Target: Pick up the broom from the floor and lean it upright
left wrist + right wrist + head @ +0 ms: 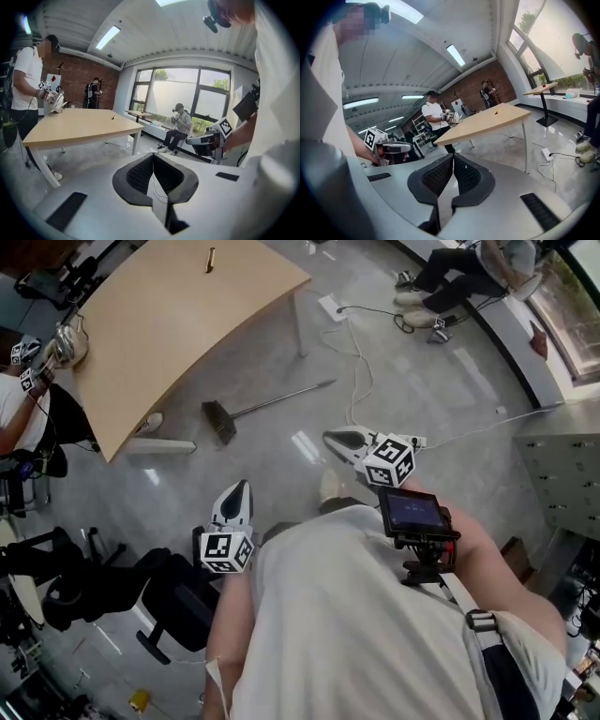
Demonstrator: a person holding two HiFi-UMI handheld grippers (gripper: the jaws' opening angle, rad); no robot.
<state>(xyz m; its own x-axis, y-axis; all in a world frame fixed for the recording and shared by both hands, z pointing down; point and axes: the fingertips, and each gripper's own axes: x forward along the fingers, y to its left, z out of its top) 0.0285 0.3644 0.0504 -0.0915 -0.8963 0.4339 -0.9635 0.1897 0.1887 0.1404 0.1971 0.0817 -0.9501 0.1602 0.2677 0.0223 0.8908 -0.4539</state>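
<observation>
The broom (267, 409) lies flat on the grey floor (441, 390), just beyond the near edge of the tan tabletop (169, 324) and well apart from both tools. Its long axis runs on a slant across the head view; the dark brush head (220, 422) points to the lower left, close to the table's white foot, and the thin metal handle (291, 397) points to the upper right, its tip ending near a white cable (356, 362) that trails over the floor.

The left tool (239, 487) hovers low at the person's left side, tilted downward, and its own view shows the two dark pads pressed together with nothing between them. The right tool (330, 438) reaches forward at the right, nearer the handle's end; its jaws are also fully closed and it holds nothing.

Only the head view shows the broom, since neither gripper view looks low enough to catch it. The left gripper view instead shows the tabletop from the side, a standing person (28, 75) in a white shirt at its far end, a seated person (178, 129) before the large window (183, 98), and the right tool's marker cube at the right. The right gripper view shows the left tool's marker cube at the left, the brick back wall (487, 82), and a power strip (546, 153) on the floor beside the table leg.
</observation>
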